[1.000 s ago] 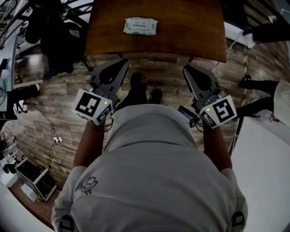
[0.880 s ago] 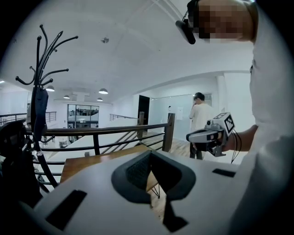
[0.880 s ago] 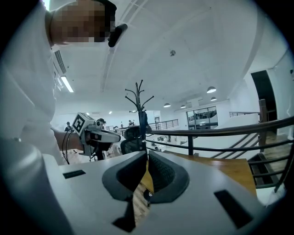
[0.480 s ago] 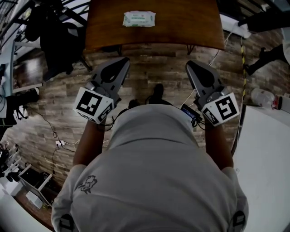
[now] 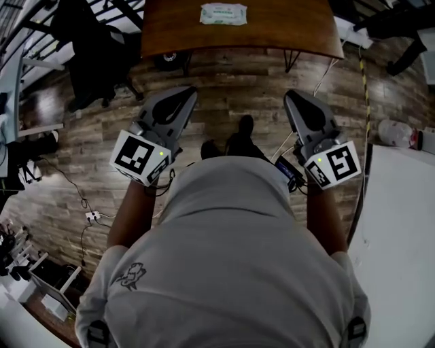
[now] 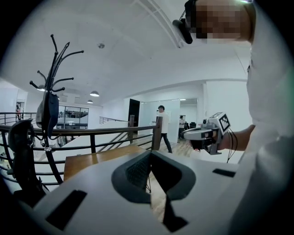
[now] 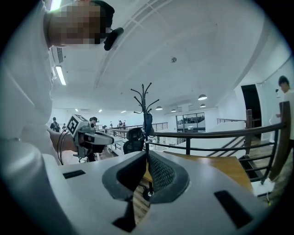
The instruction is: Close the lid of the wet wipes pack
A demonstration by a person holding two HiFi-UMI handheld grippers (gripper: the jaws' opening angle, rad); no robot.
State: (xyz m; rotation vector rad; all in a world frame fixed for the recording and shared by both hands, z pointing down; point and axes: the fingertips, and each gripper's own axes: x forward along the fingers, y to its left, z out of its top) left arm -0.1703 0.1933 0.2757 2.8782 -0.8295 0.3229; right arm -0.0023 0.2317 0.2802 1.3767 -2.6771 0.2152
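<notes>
The wet wipes pack (image 5: pixel 223 13), white and green, lies flat on the brown wooden table (image 5: pixel 285 27) at the top of the head view; its lid is too small to make out. My left gripper (image 5: pixel 188 91) and right gripper (image 5: pixel 291 94) hover side by side over the plank floor, well short of the table's front edge. Both are shut with nothing between the jaws. In the left gripper view the left gripper (image 6: pixel 150 153) points over the table (image 6: pixel 92 160). In the right gripper view the right gripper (image 7: pixel 147 152) does the same. Neither gripper view shows the pack.
A dark office chair (image 5: pixel 88 47) stands left of the table and a white table (image 5: pixel 401 231) at the right. Cables and a socket strip (image 5: pixel 87 215) lie on the floor. A railing (image 6: pixel 92 133), a coat stand (image 7: pixel 146 108) and a standing person (image 6: pixel 163 126) are beyond the table.
The table and pack have slid toward the top of the head view, with more floor now between them and the grippers. Both grippers stay shut and level with each other.
</notes>
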